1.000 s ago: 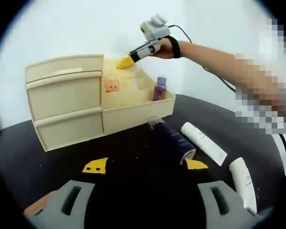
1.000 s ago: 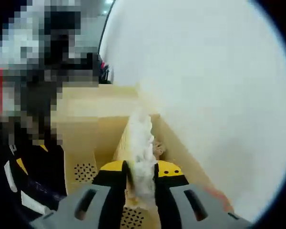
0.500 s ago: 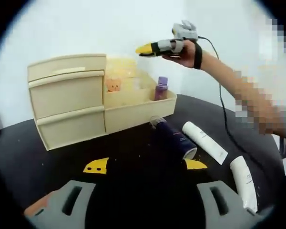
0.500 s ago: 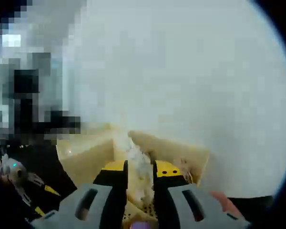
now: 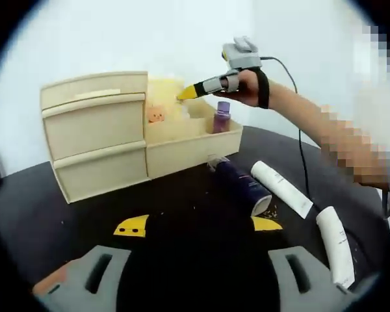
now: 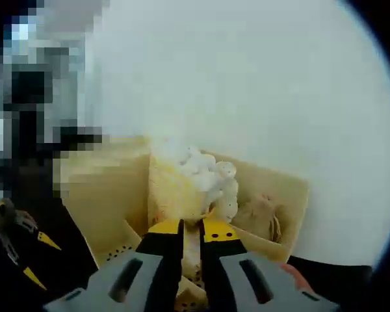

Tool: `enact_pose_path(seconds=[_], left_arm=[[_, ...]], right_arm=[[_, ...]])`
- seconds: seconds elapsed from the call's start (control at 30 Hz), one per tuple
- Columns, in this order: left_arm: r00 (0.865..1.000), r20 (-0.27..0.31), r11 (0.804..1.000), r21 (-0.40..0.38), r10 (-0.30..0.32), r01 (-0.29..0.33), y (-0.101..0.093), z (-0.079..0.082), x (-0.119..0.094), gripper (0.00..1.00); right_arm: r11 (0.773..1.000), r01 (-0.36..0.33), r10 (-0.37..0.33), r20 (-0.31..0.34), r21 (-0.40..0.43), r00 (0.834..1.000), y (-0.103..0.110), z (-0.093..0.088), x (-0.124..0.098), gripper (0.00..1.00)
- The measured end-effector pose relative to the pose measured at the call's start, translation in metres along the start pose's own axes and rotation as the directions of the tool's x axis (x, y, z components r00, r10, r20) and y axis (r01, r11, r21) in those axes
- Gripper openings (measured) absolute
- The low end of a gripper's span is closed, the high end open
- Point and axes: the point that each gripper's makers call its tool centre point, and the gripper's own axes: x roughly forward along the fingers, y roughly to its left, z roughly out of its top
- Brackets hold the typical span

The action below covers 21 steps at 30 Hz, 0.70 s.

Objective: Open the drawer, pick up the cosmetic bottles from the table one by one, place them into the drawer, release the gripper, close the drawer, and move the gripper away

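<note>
Right tool [image 5: 185, 93] nearly closed, empty, above open wooden drawer [image 5: 194, 148]; left tool [image 5: 198, 225] wide open (empty).

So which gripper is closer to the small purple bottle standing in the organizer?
Right. The right gripper hovers just above the purple bottle; the left gripper sits low over the table, far in front.

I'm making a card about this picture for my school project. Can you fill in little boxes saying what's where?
Organizer: wooden drawer unit on a black table, drawers shut
Open tray: beside the drawers, holds a small purple bottle
On the table: dark purple bottle lying down, two white tubes
Right gripper: held above the tray, fingers nearly together
Left gripper: low over the table, fingers wide apart, holding nothing
</note>
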Motion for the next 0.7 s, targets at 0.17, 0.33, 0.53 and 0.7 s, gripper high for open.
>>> enact_pose_path(seconds=[0.17, 0.33, 0.53, 0.7], left_arm=[[1.0, -0.008, 1.0, 0.015, -0.003, 0.003, -0.003, -0.001, 0.002, 0.54], [1.0, -0.008, 1.0, 0.02, -0.002, 0.003, -0.003, -0.001, 0.003, 0.54], [0.999, 0.022, 1.0, -0.005, -0.03, 0.03, -0.005, 0.005, -0.002, 0.54], [0.997, 0.073, 1.0, -0.019, -0.018, 0.019, 0.003, 0.019, -0.013, 0.54]], right_arm=[[0.992, -0.035, 0.037, 0.016, -0.118, 0.999, 0.003, 0.01, 0.007, 0.05], [0.976, -0.021, 0.019, -0.012, -0.218, 1.0, 0.008, 0.009, 0.007, 0.05], [0.99, -0.082, 0.088, 0.052, -0.116, 0.995, 0.02, 0.006, -0.005, 0.15], [0.995, -0.067, 0.075, 0.107, -0.081, 0.991, 0.024, 0.014, -0.029, 0.18]])
